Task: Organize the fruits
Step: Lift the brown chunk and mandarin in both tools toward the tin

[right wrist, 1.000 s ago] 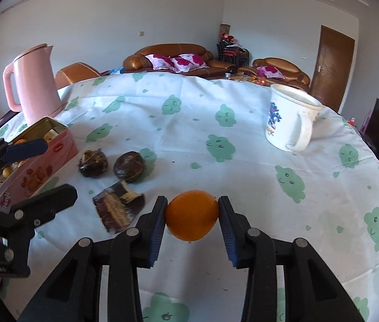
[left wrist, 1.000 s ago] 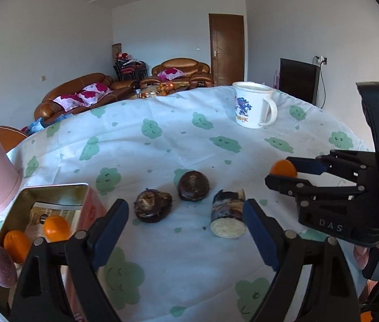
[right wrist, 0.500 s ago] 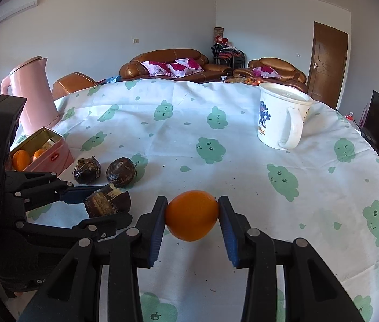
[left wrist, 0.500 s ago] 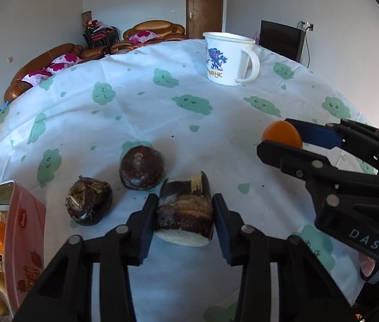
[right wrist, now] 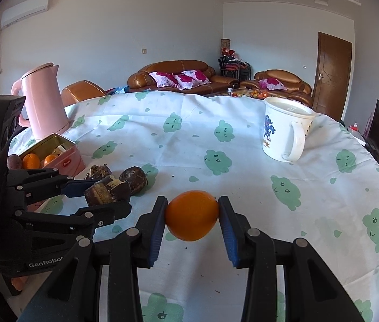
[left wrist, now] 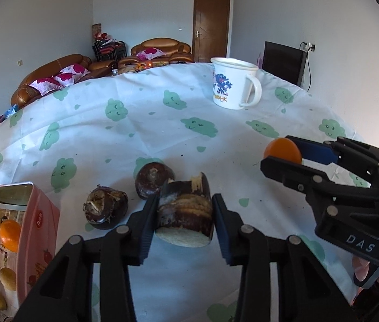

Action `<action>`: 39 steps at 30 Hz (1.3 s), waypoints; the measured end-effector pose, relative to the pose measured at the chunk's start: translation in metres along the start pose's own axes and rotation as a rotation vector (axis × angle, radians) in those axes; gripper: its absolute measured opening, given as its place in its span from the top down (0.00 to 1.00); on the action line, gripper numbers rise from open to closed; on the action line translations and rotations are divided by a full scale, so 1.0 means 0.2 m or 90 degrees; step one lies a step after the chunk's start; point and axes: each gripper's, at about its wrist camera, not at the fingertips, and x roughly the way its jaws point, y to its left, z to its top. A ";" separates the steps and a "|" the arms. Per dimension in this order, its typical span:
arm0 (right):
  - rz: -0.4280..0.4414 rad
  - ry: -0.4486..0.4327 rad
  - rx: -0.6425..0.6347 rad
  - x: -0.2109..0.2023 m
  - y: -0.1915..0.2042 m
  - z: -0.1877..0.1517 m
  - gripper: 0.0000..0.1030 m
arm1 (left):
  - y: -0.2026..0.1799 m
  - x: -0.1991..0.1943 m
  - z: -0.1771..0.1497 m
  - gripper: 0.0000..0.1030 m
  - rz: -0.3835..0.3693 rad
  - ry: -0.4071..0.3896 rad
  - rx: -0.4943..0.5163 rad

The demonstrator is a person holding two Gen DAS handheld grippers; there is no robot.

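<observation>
The left gripper [left wrist: 185, 212] has just closed its jaws on a cut chunk [left wrist: 185, 214] of dark-skinned fruit, pale cut face toward the camera; both pads press its sides and it appears raised a little off the cloth. The right gripper [right wrist: 192, 216] is clamped on an orange [right wrist: 191, 215], held clear above the tablecloth [right wrist: 243, 182].

Just behind the chunk lie two dark, round fruits [left wrist: 105, 207] [left wrist: 153, 179] side by side on the cloth, the left one rough and peeling. To their left stands a pink tin [left wrist: 39, 230], open — inside it are two oranges [left wrist: 9, 232], some small yellowish fruits [left wrist: 7, 277] and a dark reddish one at the edge.

Farther back on the left, seen from the right wrist, a pink kettle [right wrist: 43, 102] stands behind the tin. On the far right of the table a white mug [right wrist: 283, 131] with a blue print stands alone, well apart from the fruit. Beyond the table — brown sofas [right wrist: 178, 76] with red-flowered cushions, and a brown door [left wrist: 211, 28].
</observation>
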 end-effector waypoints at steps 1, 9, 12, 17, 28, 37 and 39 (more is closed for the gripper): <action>0.002 -0.004 -0.001 -0.01 0.00 0.00 0.60 | 0.00 -0.01 0.00 0.59 0.000 -0.005 0.001; 0.008 -0.032 -0.010 -0.04 0.01 0.00 0.60 | 0.01 -0.06 0.00 0.59 0.016 -0.041 -0.004; 0.011 -0.041 -0.015 -0.06 0.02 0.00 0.60 | 0.01 -0.07 -0.01 0.59 0.020 -0.054 -0.005; 0.013 -0.058 -0.018 -0.08 0.03 0.00 0.60 | 0.01 -0.11 -0.01 0.59 0.029 -0.078 -0.003; 0.019 -0.087 -0.025 -0.13 0.04 -0.01 0.60 | 0.00 -0.18 -0.03 0.59 0.049 -0.123 0.006; 0.022 -0.107 -0.029 -0.16 0.04 -0.02 0.60 | 0.00 -0.22 -0.05 0.59 0.054 -0.145 0.002; 0.023 -0.113 -0.030 -0.17 0.04 -0.02 0.60 | 0.00 -0.23 -0.05 0.59 0.056 -0.149 0.003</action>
